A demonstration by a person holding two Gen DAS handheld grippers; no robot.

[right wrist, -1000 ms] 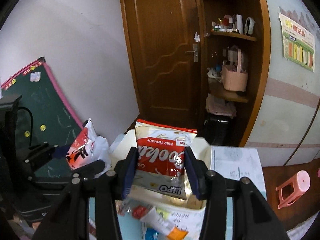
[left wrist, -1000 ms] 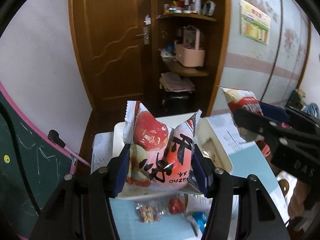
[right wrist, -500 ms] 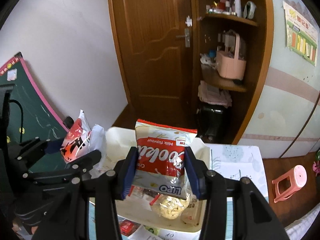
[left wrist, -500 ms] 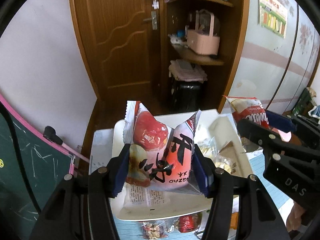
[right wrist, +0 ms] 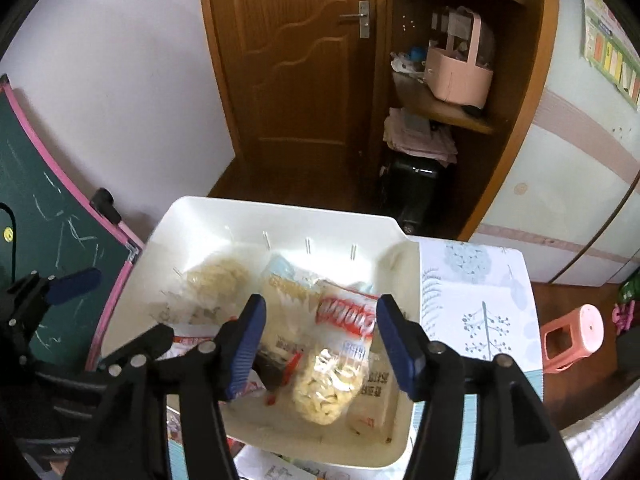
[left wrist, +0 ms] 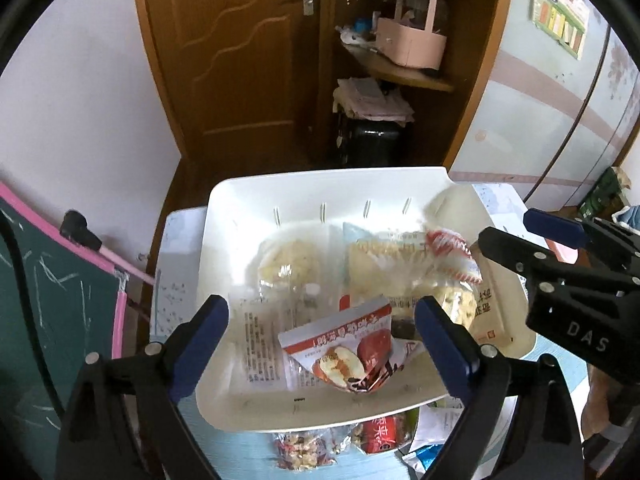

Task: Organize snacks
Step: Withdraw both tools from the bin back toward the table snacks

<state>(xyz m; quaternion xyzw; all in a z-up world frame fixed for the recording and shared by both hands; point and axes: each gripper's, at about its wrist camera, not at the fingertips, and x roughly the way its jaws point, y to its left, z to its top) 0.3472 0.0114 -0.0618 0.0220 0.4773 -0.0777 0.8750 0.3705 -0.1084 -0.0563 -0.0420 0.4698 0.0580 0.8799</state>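
Bench [right wrist: 476,292] under a leaf-print cloth carries my white tray [left wrist: 240,208] of snack packets, backed by a wooden door [right wrist: 300,60]; my left tongs [left wrist: 322,338] and right tongs [right wrist: 318,340] gape empty above it.

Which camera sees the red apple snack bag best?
The left wrist view: the apple snack bag lies in the white bin, whole, between the open left gripper. The right wrist view shows only a red-and-white sliver behind its finger.

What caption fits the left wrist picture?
Open left gripper above the red apple-print snack packet lying in the white plastic bin.
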